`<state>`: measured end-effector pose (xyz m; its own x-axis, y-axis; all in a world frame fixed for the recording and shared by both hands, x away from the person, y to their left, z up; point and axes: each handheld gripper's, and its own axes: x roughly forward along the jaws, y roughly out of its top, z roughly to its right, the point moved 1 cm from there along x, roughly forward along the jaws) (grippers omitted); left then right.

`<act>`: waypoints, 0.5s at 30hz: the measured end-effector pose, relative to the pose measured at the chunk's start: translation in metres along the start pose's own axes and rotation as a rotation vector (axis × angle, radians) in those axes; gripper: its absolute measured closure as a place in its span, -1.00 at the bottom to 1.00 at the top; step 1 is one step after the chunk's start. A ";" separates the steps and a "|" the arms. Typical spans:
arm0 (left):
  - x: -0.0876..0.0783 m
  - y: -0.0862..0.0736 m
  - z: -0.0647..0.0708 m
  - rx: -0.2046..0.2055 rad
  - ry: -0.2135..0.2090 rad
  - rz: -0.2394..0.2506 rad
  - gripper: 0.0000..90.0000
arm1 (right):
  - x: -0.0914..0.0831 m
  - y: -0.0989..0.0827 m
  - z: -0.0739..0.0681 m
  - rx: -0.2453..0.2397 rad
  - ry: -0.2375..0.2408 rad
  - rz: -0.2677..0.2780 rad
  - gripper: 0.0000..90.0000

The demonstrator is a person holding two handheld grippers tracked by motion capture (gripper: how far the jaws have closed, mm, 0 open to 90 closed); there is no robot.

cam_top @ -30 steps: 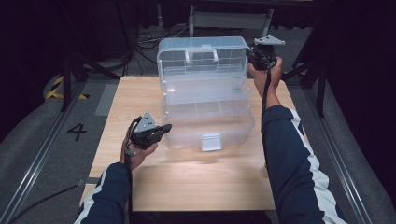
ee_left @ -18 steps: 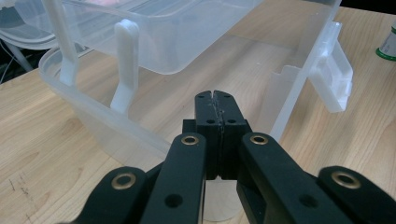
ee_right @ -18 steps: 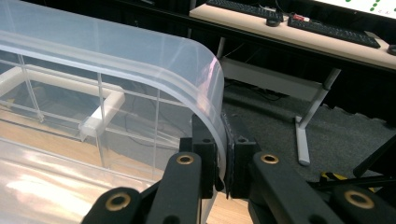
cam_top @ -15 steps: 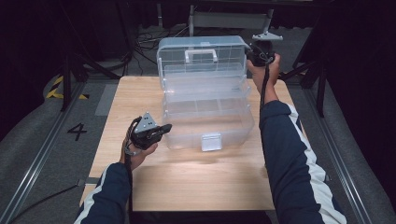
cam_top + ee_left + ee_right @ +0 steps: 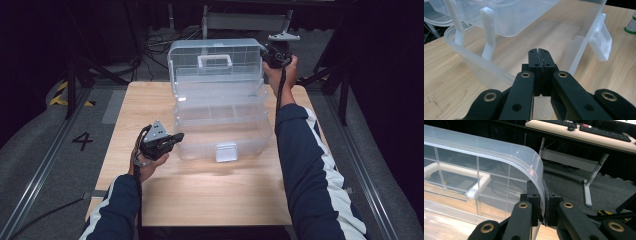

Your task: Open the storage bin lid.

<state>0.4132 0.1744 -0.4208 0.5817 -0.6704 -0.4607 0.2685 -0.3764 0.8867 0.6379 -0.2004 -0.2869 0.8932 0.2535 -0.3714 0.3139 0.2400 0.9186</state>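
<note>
Two grippers were in play around the clear plastic toolbox (image 5: 220, 115), which sat on the wooden table (image 5: 200, 195) toward its far side, front latch (image 5: 226, 151) facing me. The lid (image 5: 216, 62) stood raised at the back of the box, white carry handle (image 5: 215, 60) on it. The tiered tray (image 5: 220, 92) sat stepped between lid and base.

I had the right gripper (image 5: 276, 51) at the lid's far right corner. From the right gripper view, its jaws were clamped on the lid's curved edge (image 5: 537, 177), plastic pinched between the pads. The white handle (image 5: 461, 173) showed through the gridded lid to the left of that grip.

I had the left gripper (image 5: 161, 143) just off the box's near left corner, above the table. In the left gripper view (image 5: 539, 58) its jaws were fully closed with nothing between them, tips pointed at the base's side wall (image 5: 486, 67). I couldn't tell whether the tips touched the wall. The latch (image 5: 602, 43) showed to the right of the jaws there, and the white hinge arms (image 5: 487, 32) to the left.
</note>
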 end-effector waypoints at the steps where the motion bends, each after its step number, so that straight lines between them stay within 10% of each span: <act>1: 0.000 0.000 0.000 -0.001 0.002 0.000 1.00 | 0.001 0.000 0.001 -0.001 0.002 -0.003 0.90; 15: 0.000 0.000 0.000 0.000 0.002 -0.001 1.00 | 0.012 0.003 0.003 0.013 0.012 -0.022 0.90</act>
<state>0.4129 0.1745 -0.4208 0.5830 -0.6689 -0.4611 0.2687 -0.3769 0.8864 0.6502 -0.1993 -0.2881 0.8823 0.2593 -0.3929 0.3374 0.2336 0.9119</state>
